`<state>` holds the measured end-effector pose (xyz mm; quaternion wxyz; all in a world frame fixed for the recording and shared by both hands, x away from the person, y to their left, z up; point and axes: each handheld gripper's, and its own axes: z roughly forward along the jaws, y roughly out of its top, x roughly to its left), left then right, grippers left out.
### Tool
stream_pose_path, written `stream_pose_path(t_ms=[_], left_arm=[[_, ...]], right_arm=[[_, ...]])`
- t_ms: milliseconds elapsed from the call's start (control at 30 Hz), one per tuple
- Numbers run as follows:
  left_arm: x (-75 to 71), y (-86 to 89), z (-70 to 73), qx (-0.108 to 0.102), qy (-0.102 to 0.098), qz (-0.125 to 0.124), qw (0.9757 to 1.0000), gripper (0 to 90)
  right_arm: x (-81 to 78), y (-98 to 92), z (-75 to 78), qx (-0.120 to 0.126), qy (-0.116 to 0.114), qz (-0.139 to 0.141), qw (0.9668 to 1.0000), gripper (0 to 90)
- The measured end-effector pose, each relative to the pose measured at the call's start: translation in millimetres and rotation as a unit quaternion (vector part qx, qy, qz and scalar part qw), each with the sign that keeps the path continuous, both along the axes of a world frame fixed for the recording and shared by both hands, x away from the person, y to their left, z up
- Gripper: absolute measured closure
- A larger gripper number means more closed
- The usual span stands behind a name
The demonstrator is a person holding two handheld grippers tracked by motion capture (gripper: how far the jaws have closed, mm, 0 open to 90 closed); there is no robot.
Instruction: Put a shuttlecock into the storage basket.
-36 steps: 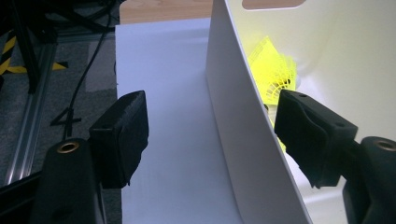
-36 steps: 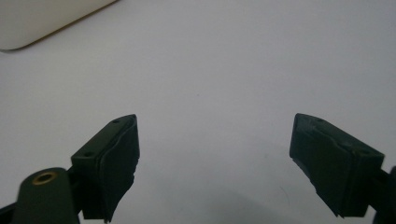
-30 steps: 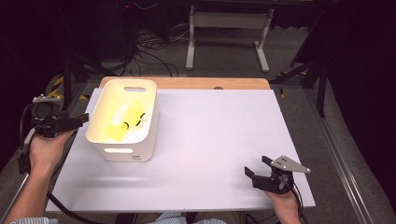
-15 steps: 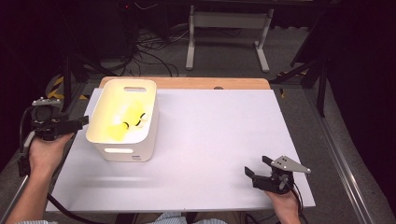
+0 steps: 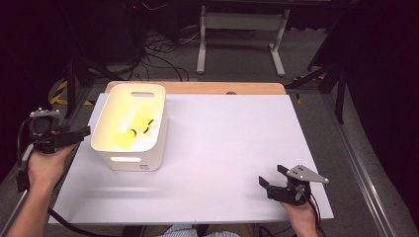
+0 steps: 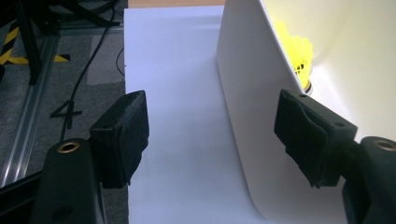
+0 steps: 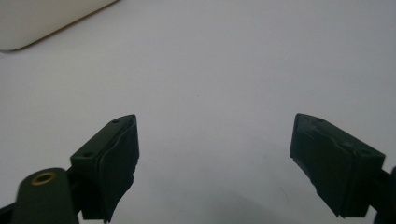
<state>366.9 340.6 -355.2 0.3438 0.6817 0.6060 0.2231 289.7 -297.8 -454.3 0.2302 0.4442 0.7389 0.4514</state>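
My left gripper [image 5: 74,136] hovers at the nine o'clock side of the white bin [image 5: 129,129], its fingers [image 6: 122,135] spread wide. In the left gripper view one finger sits outside the bin's near wall and the other over the rim, so the wall stands between them, not yet pinched. The bin rests on the desk [image 5: 222,148] toward its ten o'clock corner, and inside it lie yellow shuttlecocks [image 5: 129,132] with dark and white caps, all in a loose heap.

My right gripper [image 5: 276,185] waits low at the desk's five o'clock edge, fingers [image 7: 112,161] apart and holding nothing, well apart from the bin.

I judge the work barely begun: I'm lined up to seize the bin's wall, but closing, and whatever lifting or shifting comes after, is all left.
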Motion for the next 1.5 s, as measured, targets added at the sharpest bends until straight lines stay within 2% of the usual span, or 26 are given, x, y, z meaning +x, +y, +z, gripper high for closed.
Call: stream_pose_path(t_ms=[800,900,1033,1167,1500], left_arm=[[-9.5,0.8,-19.7,-0.005,0.005,-0.003,1.0,28.5],[-11.5,-0.8,-22.2,0.01,0.006,-0.002,0.9999,28.3],[-14.4,-2.3,-24.0,0.02,0.005,-0.006,0.9998,28.2],[-16.0,-2.9,-26.9,0.019,0.002,-0.005,0.9998,28.3],[-16.9,-1.7,-32.7,0.01,0.009,-0.006,0.9999,28.4]], right_arm=[[-0.1,0.0,0.1,0.0,-0.001,0.0,1.0,16.5],[-0.1,0.0,0.1,0.0,-0.001,0.0,1.0,16.5],[-0.2,0.1,0.1,-0.001,-0.001,0.001,1.0,16.5],[-0.2,0.1,0.1,0.0,-0.001,0.0,1.0,16.5],[0.0,0.1,0.0,0.0,0.0,0.0,1.0,16.5]])
